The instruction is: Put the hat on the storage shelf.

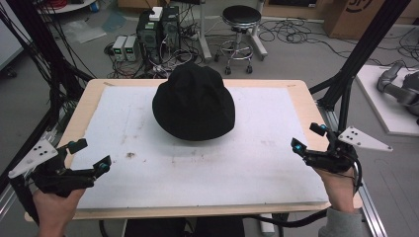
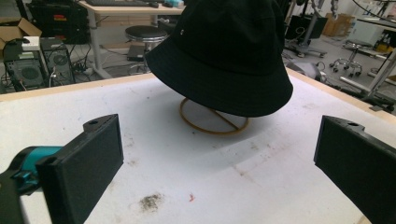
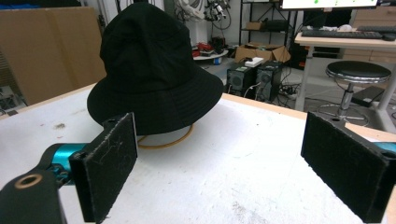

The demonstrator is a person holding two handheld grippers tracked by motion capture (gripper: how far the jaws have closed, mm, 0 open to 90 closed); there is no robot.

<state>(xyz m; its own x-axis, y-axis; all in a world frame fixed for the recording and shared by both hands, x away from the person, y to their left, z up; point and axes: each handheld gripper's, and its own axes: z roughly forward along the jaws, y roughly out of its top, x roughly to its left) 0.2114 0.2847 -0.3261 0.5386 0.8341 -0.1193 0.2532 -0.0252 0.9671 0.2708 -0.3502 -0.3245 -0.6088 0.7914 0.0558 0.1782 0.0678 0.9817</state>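
Unmarked white table (image 1: 247, 168), plain black hat (image 1: 193, 103)

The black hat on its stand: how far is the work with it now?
Nothing looks done yet: the black hat sits on its wooden ring stand, untouched. Nothing is in hand; the left gripper and right gripper are open, apart from it, near the table's front corners. Any handling remains.

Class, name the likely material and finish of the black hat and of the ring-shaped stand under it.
Bucket hat: probably woven cotton, matte; seams and eyelets show. Ring stand: seemingly wood or bamboo, tan and smooth; too thin to be certain.
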